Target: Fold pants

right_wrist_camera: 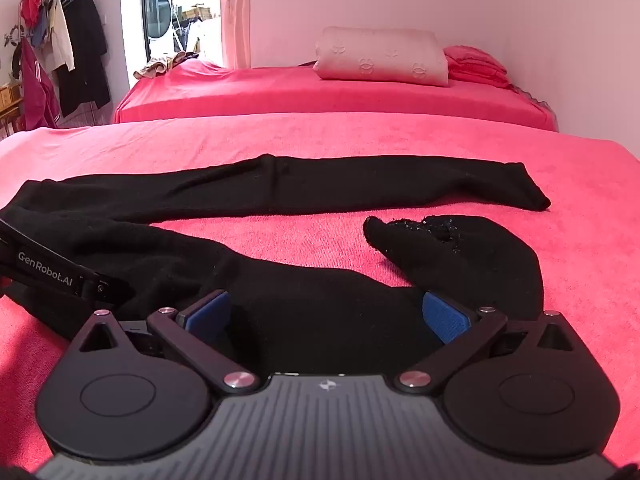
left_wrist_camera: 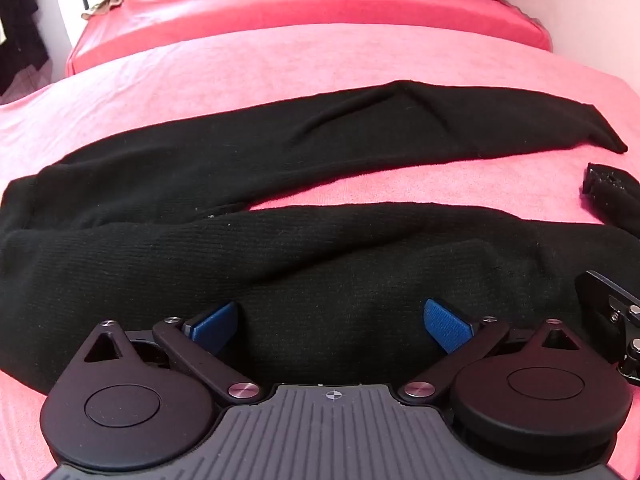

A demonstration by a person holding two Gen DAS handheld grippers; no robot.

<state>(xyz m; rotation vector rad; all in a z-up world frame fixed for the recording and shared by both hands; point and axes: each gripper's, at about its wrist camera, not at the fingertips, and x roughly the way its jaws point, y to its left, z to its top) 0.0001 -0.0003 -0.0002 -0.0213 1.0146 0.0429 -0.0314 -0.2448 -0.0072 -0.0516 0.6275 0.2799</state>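
Black knit pants lie spread on the pink bed cover, legs running left to right. The far leg lies flat; the near leg's end curls back at the right. My left gripper is open, blue pads wide apart, low over the near leg. My right gripper is open too, over the near leg further right, close to the curled cuff. The pants also show in the right wrist view. The left gripper's body shows there at the left edge.
A second bed with a red cover stands behind, with a beige pillow and folded red cloth. A clothes rack and doorway are at the far left. The wall is at the right.
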